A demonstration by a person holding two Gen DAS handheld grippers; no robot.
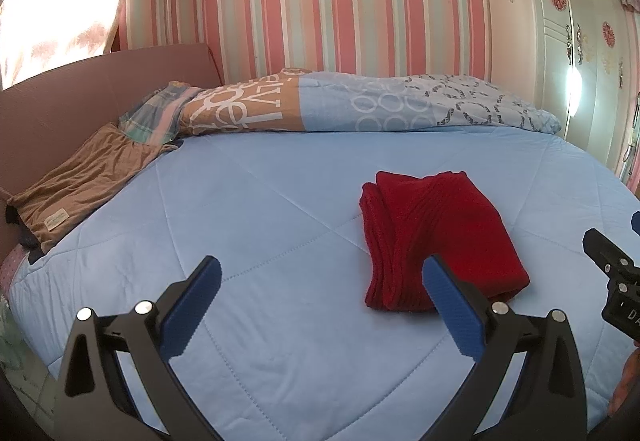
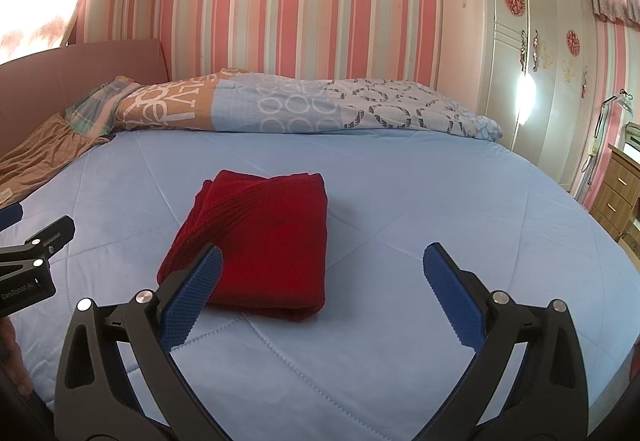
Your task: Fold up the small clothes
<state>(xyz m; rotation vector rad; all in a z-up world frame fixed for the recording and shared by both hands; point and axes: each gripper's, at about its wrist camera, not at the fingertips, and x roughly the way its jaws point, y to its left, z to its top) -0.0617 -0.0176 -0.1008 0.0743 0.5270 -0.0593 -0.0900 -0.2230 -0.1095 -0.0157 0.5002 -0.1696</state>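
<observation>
A red knitted garment [image 1: 436, 237] lies folded into a thick rectangle on the light blue quilt [image 1: 260, 209]; it also shows in the right wrist view [image 2: 264, 241]. My left gripper [image 1: 322, 273] is open and empty, held above the quilt just left of the garment's near edge. My right gripper [image 2: 322, 265] is open and empty, just right of the garment's near edge. Each gripper shows at the edge of the other's view, the right one [image 1: 616, 273] and the left one [image 2: 32, 261].
A brown garment [image 1: 80, 185] lies at the bed's left side by the pink headboard [image 1: 80, 93]. A rolled patterned duvet [image 1: 360, 101] lies along the far edge. A white wardrobe [image 2: 540, 53] and a wooden drawer unit [image 2: 616, 189] stand at the right.
</observation>
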